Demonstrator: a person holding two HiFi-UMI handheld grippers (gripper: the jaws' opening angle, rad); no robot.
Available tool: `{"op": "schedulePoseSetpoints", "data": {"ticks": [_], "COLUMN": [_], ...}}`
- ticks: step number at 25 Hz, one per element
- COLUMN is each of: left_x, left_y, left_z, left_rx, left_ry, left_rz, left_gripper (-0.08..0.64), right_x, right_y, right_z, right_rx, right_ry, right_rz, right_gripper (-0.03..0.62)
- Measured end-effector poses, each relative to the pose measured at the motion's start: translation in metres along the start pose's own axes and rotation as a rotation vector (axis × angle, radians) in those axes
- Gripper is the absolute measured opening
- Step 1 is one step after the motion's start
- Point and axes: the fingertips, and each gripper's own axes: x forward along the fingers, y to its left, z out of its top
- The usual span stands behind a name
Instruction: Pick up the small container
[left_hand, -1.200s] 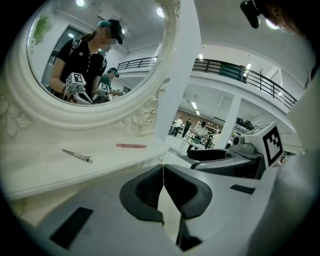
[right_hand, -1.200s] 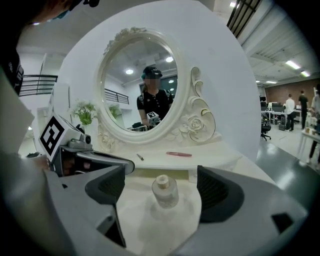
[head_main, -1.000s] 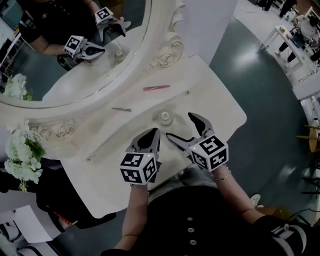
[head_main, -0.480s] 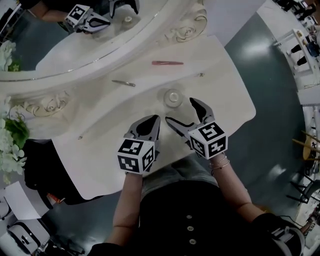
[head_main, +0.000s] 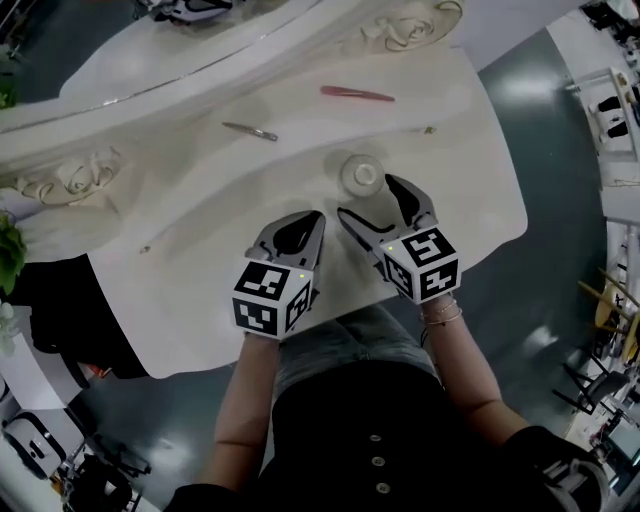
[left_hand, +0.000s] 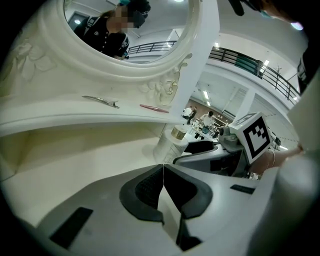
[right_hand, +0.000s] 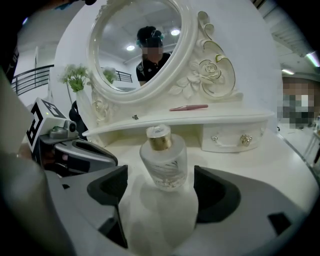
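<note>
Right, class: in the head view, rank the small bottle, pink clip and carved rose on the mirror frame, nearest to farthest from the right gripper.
1. Small bottle, just ahead of the right gripper's open jaws.
2. Pink clip, on the shelf behind.
3. Carved rose, farthest back.
</note>
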Motion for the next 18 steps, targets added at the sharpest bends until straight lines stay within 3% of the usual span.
{"op": "schedulePoseSetpoints", "data": {"ticks": [18], "left_x": [0.015], "left_y": [0.018], "left_z": [0.007], "left_rx": [-0.051], "left_ry": [-0.042], "left_rz": [0.031], "left_gripper": [0.012], "right_x": [0.040], "right_y": [-0.008], "right_z": [0.018], "right_rx": [-0.131], "right_ry": [0.030], "right_rz": [-0.007], "right_gripper": [0.414]}}
